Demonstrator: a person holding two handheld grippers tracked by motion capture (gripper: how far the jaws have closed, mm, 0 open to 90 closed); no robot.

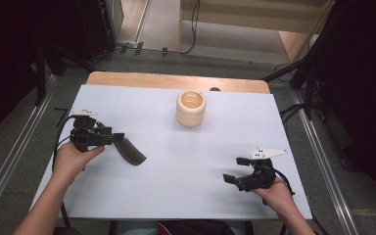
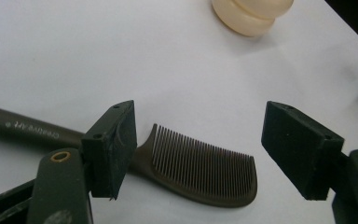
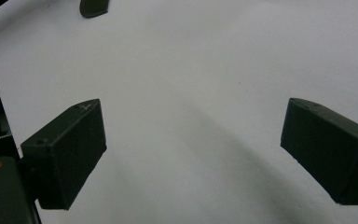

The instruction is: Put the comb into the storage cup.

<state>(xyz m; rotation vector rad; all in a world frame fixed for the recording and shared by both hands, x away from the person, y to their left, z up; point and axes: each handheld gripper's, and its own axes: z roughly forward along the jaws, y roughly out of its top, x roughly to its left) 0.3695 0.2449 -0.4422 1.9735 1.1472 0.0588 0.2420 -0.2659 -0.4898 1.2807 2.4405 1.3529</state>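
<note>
The left gripper (image 2: 200, 154) hovers with jaws spread wide over the dark comb (image 2: 200, 172), which lies flat on the white table (image 1: 176, 166), likely lined up for a grasp. The cream ribbed cup (image 1: 191, 108) stands farther back. The right gripper (image 1: 237, 169) waits apart, jaws spread, holding nothing.

Cream ribbed cup (image 1: 191, 108) on white table (image 1: 225, 142)

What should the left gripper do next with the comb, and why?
Probably lower the left gripper and shut it on the comb. Its jaws stand wide open over the comb, which lies flat on the table, not yet held.
</note>
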